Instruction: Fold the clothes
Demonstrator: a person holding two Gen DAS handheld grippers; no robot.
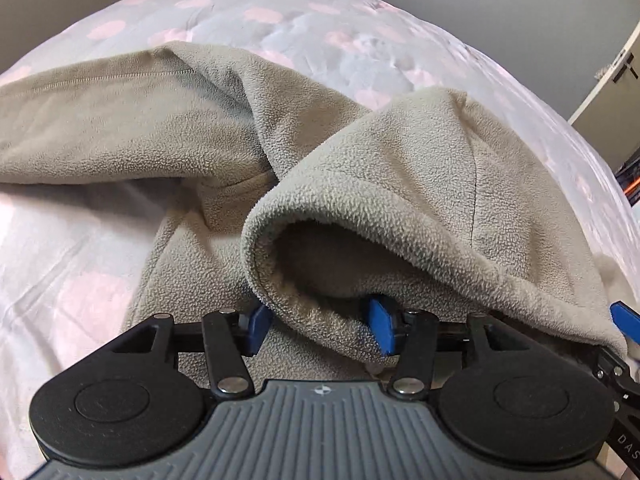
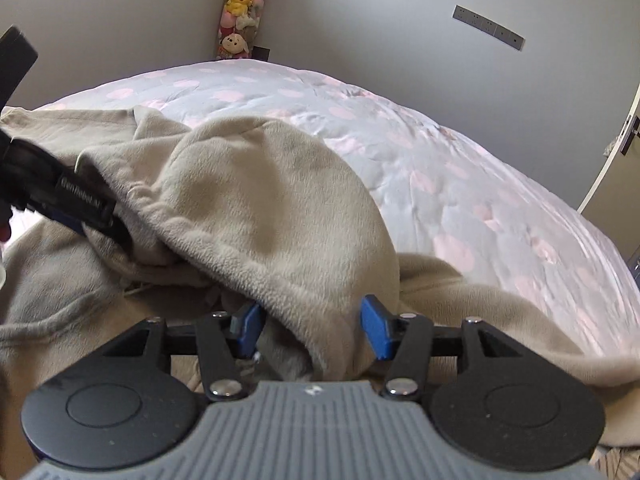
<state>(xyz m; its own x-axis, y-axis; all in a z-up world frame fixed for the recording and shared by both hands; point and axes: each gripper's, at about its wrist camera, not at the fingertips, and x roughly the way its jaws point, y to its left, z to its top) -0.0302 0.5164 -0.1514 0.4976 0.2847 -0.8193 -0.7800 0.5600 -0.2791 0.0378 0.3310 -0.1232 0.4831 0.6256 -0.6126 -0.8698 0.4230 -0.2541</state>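
A beige fleece garment [image 1: 168,128] lies crumpled on the bed, one long part stretching left. In the left wrist view a rolled fold of it [image 1: 360,216] sags between the blue pads [image 1: 380,326] of my left gripper [image 1: 320,328]; the jaws stand apart and the pads do not press the cloth. A blue fingertip of the right gripper [image 1: 624,320] shows at the right edge. In the right wrist view a rounded hump of fleece [image 2: 272,208] drapes between the pads of my right gripper [image 2: 312,330], which is open too. The left gripper's body [image 2: 80,204] reaches in from the left, its tips hidden under the fleece.
The bed carries a pale quilt with pink dots [image 2: 460,184] that runs far and right of the garment. A grey wall with sockets [image 2: 488,26] stands behind, a column of plush toys [image 2: 240,8] in the corner, and a white door [image 2: 616,152] at the right.
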